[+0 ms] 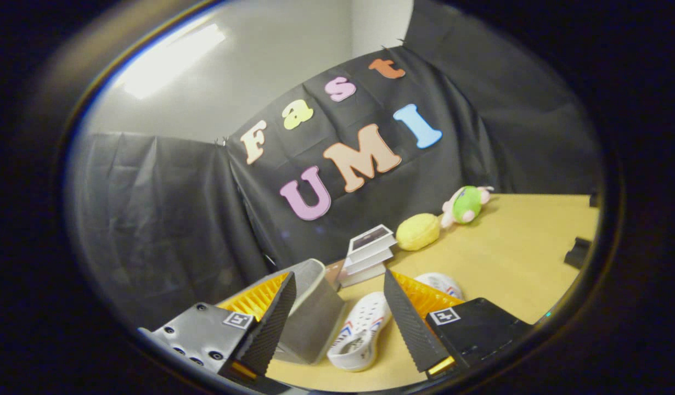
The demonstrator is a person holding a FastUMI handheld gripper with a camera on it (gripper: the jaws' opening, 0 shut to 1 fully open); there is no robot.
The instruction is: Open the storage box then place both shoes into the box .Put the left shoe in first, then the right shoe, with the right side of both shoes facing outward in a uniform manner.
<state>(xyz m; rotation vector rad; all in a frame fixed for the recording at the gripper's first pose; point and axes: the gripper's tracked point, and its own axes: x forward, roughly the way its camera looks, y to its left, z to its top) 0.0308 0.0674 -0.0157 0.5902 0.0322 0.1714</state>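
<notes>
- Table (513, 258): light wood top, seen tilted, backed by black cloth wall (167, 219).
- Gripper (337, 315): held above the table, fingers spread wide apart, nothing gripped, nothing touched by either finger.
- Box (310, 312): grey, seen just behind the left finger, at the table's near-left part; a slanted grey panel is faced toward the camera. Lid open or closed: cannot be told.
- Shoe (362, 334): white perforated clog with red-blue side marks, laid on the table between the fingers and lower than them, just beside the box, opening turned toward the camera. Left or right shoe: cannot be told.
- Second shoe (442, 283): white, mostly hidden behind the right finger, near the first shoe.
- Book stack (369, 253): placed beyond the fingers, near the wall, dark cover on top.
- Yellow plush (418, 231): set just right of the books, by the wall.
- Green-pink plush (465, 204): laid farther right, just beside the yellow one.
- Dark objects (578, 252): seen at the table's far right edge, not identifiable.
</notes>
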